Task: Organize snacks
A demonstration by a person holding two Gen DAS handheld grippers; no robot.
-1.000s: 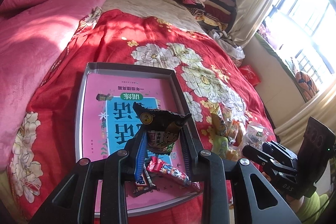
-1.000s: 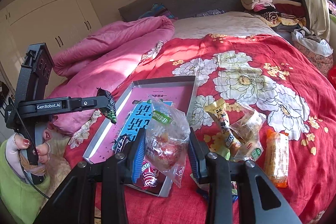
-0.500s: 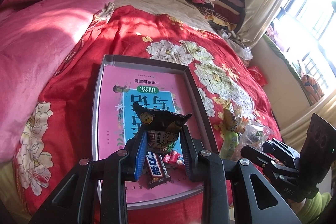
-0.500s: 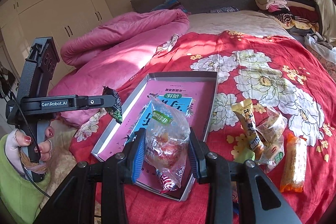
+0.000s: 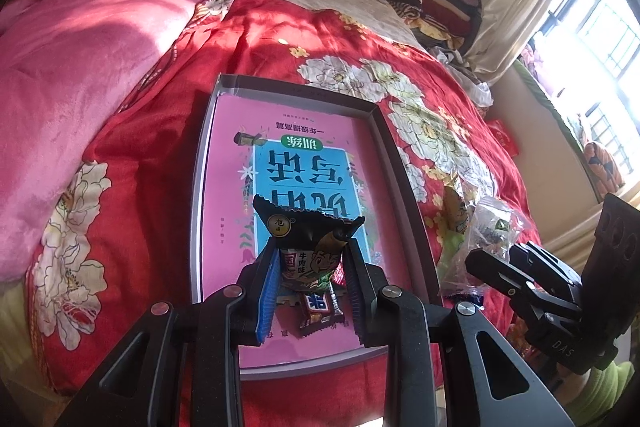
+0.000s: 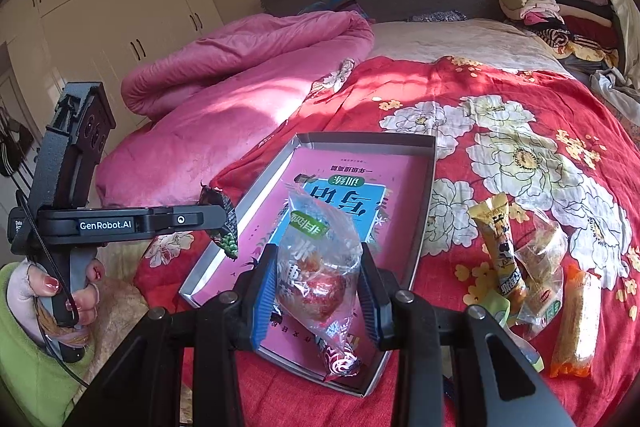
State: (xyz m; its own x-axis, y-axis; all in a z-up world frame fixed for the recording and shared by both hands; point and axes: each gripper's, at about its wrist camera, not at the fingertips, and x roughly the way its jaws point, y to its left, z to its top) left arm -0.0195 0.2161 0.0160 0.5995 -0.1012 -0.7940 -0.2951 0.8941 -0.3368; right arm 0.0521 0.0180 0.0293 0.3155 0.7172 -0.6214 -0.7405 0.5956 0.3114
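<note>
Left hand-held gripper [image 5: 310,291] clamps dark snack pkt [image 5: 306,243], right hand-held gripper [image 6: 316,295] clamps clear bag [image 6: 316,267]; both over tray [image 6: 426,227] on bed, prob. for dropping in w/ others.

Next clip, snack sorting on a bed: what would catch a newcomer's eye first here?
Probably the two held snacks: the left gripper clamps a dark snack packet and the right gripper a clear bag with red contents, both over the grey tray with its pink and blue printed bottom. Next, the red floral bedspread the tray lies on, with several loose snacks on it right of the tray.
</note>
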